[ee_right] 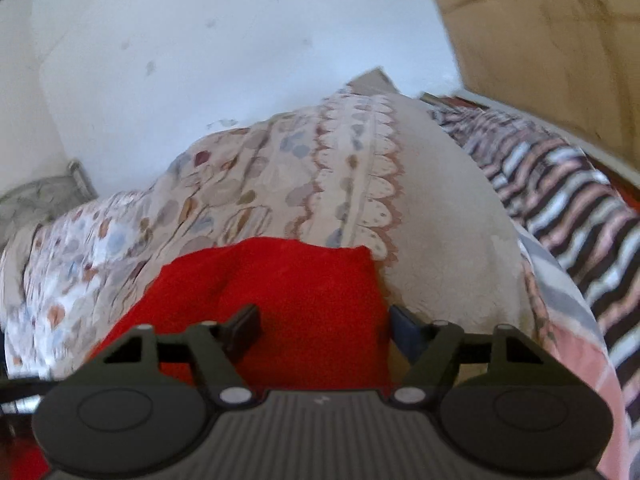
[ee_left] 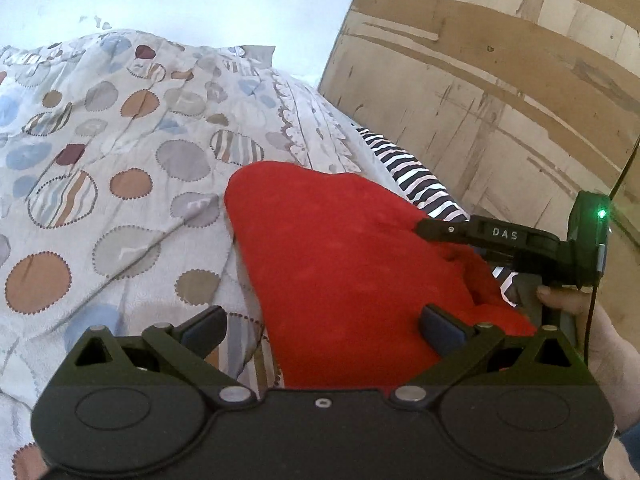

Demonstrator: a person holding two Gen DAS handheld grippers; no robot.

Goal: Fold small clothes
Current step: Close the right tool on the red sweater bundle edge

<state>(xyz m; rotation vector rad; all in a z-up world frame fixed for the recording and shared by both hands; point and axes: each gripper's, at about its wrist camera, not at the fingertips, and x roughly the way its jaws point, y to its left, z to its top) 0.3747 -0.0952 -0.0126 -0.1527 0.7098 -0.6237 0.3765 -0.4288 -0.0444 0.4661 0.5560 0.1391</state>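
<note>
A red fleece garment [ee_left: 340,248] lies on the patterned bedspread [ee_left: 120,152]. In the left wrist view my left gripper [ee_left: 322,328] is open above its near end, one finger over the bedspread and the other over the red cloth, neither pinching it. My right gripper [ee_left: 424,227] reaches in from the right, its tip at the garment's bunched right edge. In the right wrist view the red garment [ee_right: 304,292] lies under and between the spread fingers of the right gripper [ee_right: 324,326]. Its jaws stand apart, and the right finger sits at the cloth's edge.
A striped cloth [ee_left: 416,180] lies along the bed's right side, also visible as the striped cloth [ee_right: 560,208]. A worn wooden panel [ee_left: 500,80] rises to the right and a white wall [ee_right: 200,40] stands behind. A person's hand [ee_left: 568,300] holds the right gripper.
</note>
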